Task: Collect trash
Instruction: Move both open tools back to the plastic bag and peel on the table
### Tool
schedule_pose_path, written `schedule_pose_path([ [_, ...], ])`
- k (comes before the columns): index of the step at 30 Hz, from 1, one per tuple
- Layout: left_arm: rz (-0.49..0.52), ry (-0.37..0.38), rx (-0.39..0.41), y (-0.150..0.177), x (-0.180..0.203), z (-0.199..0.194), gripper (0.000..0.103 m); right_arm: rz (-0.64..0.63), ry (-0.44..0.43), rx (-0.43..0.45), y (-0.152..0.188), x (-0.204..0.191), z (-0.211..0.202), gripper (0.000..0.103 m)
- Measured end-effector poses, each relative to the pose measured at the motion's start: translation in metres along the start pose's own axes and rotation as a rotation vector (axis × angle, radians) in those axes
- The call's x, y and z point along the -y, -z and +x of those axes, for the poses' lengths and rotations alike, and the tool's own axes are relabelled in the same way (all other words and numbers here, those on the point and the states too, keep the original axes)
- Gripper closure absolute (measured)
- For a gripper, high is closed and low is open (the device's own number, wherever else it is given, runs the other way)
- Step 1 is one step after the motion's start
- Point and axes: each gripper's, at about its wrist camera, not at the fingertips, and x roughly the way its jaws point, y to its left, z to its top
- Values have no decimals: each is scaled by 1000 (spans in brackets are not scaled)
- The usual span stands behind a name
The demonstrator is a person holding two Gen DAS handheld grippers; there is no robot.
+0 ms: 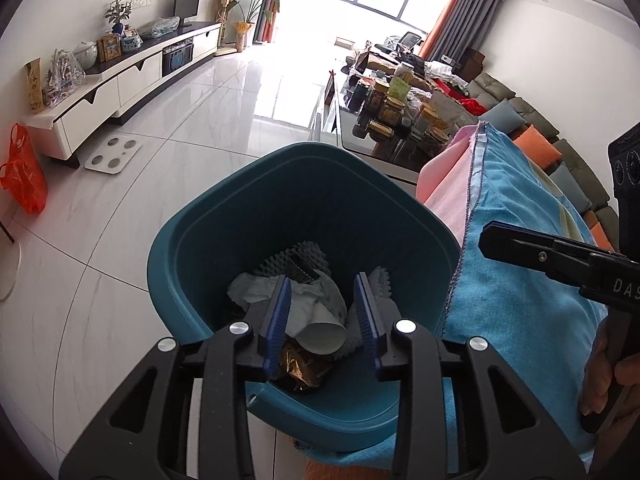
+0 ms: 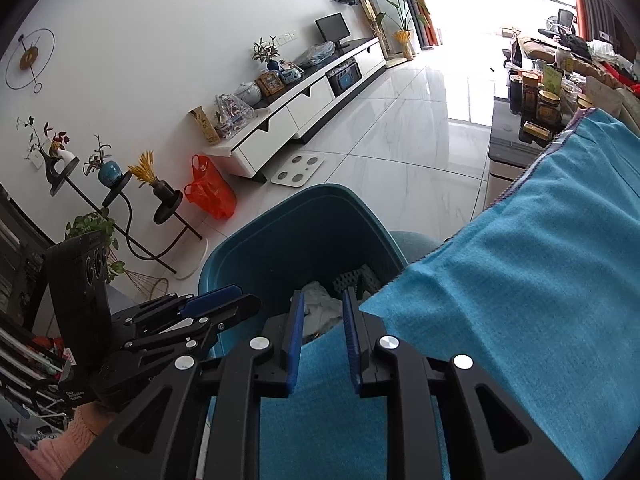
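- The left gripper hangs above the open mouth of the teal bin, pointing steeply down into it. I judge that it is placed there so that whatever leaves the fingers falls inside rather than on the floor.
- Its blue pads stand apart and press on nothing. The fingers are released.
- Below and between those pads lies the trash: a crumpled white paper wad, a paper cup on its side and a brown foil wrapper nearest the fingers' roots. Beyond the fingertips, toward the far wall of the bin, sits a grey dimpled foam piece. All of it rests inside the bin.
- Whether the wrapper is quite free of the left pad I cannot tell (it sits close under that finger).
- The right gripper is held over the blue cloth at the bin's near edge, fingertips reaching just past the rim. Its pads are parted a little with nothing gripped, so it too is released.
- The blue cloth lies right of the left fingers and runs under and to the right of the right ones.
- The right gripper probably waits beside the bin, out of the drop path.
- More trash outside the bin is not visible here, so the collecting looks well along.
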Motion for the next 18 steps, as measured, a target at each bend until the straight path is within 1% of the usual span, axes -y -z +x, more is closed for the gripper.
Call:
schedule_pose_path([
  [1, 2, 5, 8, -1, 2, -2, 71, -4, 3, 15, 3, 1, -7, 84],
  [3, 16, 17, 32, 0, 8, -11, 68, -16, 15, 52, 11, 2, -27, 78],
  [5, 45, 36, 61, 1, 16, -25, 64, -23, 35, 91, 21, 6, -49, 75],
  [6, 62, 45, 74, 2, 23, -30, 63, -26, 48, 110, 26, 9, -60, 75],
  [10, 141, 126, 113, 2, 61, -47, 60, 12, 114, 181, 55, 30, -107, 74],
  [11, 162, 156, 113, 3, 72, -50, 59, 29, 132, 197, 63, 38, -119, 74],
  [15, 252, 254, 102, 9, 123, -52, 59, 99, 238, 267, 93, 66, -167, 73],
  [18, 319, 313, 79, 17, 161, -48, 59, 149, 347, 328, 117, 85, -205, 73],
])
